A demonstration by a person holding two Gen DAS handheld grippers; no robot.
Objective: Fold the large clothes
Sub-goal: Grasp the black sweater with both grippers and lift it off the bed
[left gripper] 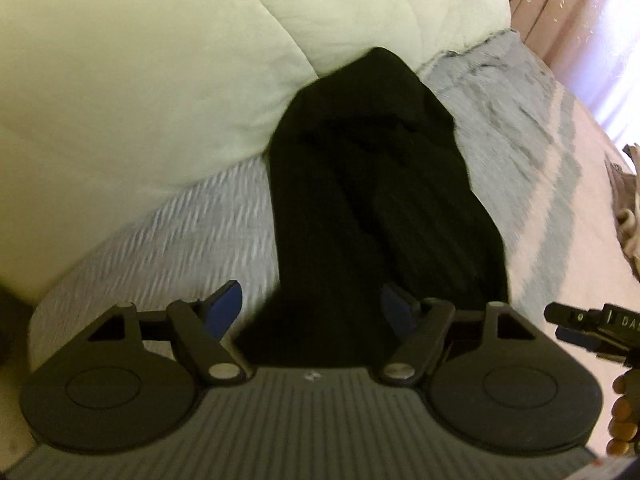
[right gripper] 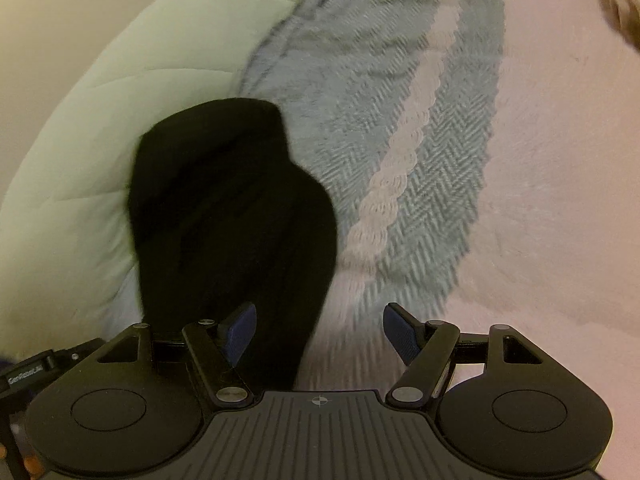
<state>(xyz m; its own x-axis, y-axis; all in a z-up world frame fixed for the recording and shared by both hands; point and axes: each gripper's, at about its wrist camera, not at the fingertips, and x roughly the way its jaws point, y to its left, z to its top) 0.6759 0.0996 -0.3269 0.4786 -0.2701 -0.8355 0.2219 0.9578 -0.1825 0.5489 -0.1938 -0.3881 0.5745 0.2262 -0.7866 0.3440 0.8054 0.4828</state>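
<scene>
1. On the bed, the black garment (left gripper: 372, 200) is seen lying lengthwise, bunched into a long, narrow heap on a blue-grey herringbone blanket (left gripper: 500, 120).
2. Against the garment's far end and left edge, a pale quilted duvet (left gripper: 140, 60) is piled high, so that side is closed off.
3. To the right of the garment, the blanket's blue-grey bands give way to a wide pale pink field (right gripper: 540, 200), which is left bare and offers open room for moving.
4. Beyond the garment's far right, a pink curtain (left gripper: 568, 8) is seen past the bed's edge, and a crumpled tan cloth (left gripper: 630, 220) lies at the margin.
5. At the garment's near end, the left tongs (left gripper: 312, 312) are held partly open, with the dark cloth lying between the blue pads (left gripper: 224, 308); the pads are not seen to press on it, though the right pad is partly covered by cloth.
6. Just right of the garment's near edge, the right tongs (right gripper: 320, 332) are spread wide, with nothing gripped; the left pad overlaps the cloth's edge in view, the right pad stands over bare blanket.
7. Both views are blurred, and finer edges of the garment cannot be made out.
</scene>
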